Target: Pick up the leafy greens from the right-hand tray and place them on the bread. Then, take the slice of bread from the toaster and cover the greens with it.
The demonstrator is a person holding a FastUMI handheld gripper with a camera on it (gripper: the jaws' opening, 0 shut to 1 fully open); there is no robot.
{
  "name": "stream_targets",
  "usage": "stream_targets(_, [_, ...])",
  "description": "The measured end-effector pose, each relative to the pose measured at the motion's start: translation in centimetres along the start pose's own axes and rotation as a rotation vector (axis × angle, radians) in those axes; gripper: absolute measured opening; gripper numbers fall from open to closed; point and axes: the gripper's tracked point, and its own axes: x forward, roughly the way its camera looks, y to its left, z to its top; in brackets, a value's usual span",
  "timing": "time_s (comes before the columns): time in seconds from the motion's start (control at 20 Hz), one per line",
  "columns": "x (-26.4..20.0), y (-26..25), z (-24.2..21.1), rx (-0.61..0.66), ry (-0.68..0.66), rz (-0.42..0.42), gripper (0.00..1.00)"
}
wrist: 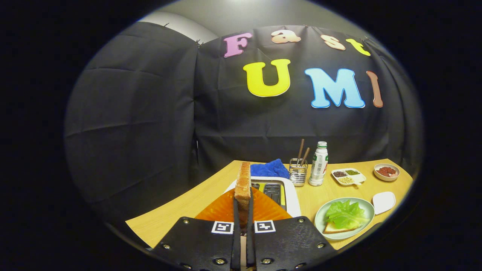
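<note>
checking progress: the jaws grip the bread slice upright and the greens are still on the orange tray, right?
Not quite. The gripper does hold the bread slice upright, but the gripper view shows the leafy greens already on the bread on the pale green plate, not on the orange tray.

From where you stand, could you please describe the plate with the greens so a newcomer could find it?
On the wooden table, look beside the white toaster, past the gripper clamping a bread slice. The pale green plate alone carries leafy greens on bread.
</note>
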Motion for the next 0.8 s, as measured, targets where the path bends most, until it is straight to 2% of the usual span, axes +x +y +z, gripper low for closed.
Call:
stream_targets(0.35, [-0.4, -0.2, 1.6, 0.015, 0.013, 0.022, 0.06])
stream_targets(0.8, [-2.1, -2.2, 5.5, 0.000, -0.066, 0.022, 0.06])
